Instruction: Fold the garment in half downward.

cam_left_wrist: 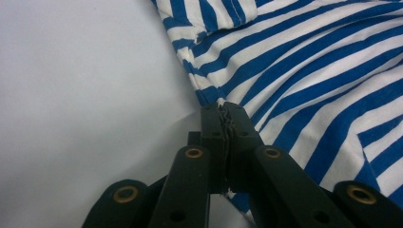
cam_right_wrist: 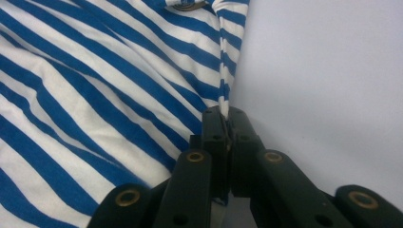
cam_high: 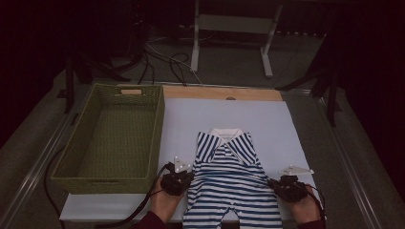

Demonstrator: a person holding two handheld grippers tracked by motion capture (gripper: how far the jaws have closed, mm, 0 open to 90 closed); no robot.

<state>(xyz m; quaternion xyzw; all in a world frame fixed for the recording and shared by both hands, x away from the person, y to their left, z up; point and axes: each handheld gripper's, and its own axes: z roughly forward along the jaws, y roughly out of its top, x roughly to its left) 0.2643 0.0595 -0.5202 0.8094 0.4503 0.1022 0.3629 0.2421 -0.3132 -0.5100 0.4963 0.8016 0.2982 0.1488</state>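
The blue-and-white striped shirt point(cam_high: 232, 181) is lying on the white table point(cam_high: 191, 119), collar pointing away from the person, just right of the green woven basket point(cam_high: 112, 138). The left gripper point(cam_high: 183, 179) is pinching the shirt's left edge, jaws clamped tight on the fabric. The right gripper point(cam_high: 276, 185) is doing the same on the opposite edge, jaws pressed together over a fold of stripes. The cloth between them is looking slightly lifted, though the dim high view is making that hard to judge.
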